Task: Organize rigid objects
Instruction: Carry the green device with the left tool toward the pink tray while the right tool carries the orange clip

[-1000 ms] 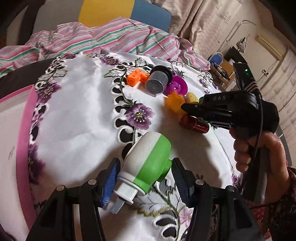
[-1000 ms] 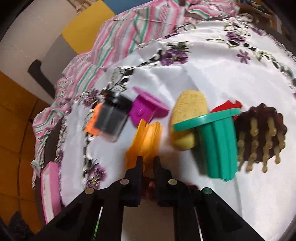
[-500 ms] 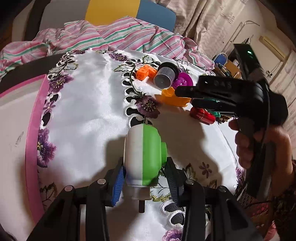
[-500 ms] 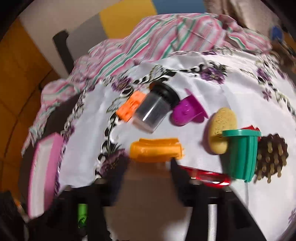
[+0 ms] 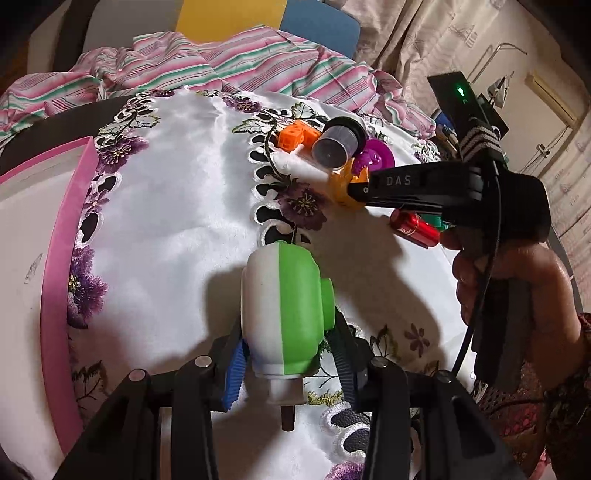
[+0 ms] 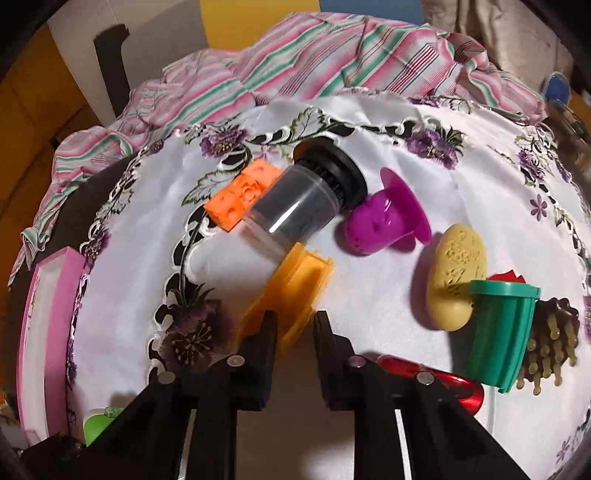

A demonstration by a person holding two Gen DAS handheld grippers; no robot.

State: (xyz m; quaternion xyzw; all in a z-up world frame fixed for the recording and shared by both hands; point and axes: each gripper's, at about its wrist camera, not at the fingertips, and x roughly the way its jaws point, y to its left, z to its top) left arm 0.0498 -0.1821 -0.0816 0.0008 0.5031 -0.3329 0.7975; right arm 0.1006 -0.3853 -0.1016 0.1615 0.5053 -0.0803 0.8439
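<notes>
The left tool (image 5: 288, 354) is clamped on the green-white toy (image 5: 286, 314), near the purple flower (image 5: 301, 203). The right tool (image 6: 293, 325), jaws closing, has the orange piece (image 6: 291, 291) between them, just beyond that flower.

Home, looks like a living room or bedroom. Round table under a white embroidered tablecloth (image 5: 177, 206) with purple flowers fills the centre. Crumpled striped cloth (image 5: 236, 62) in pink and green lies along the top of the frame. Beige curtain (image 5: 417, 40) at upper right, wall air conditioner (image 5: 550, 94) at far right edge. Yellow and blue panels (image 5: 266, 18) top centre, maybe furniture, can't tell. Small plastic toys (image 6: 388, 221) scattered on the table.
</notes>
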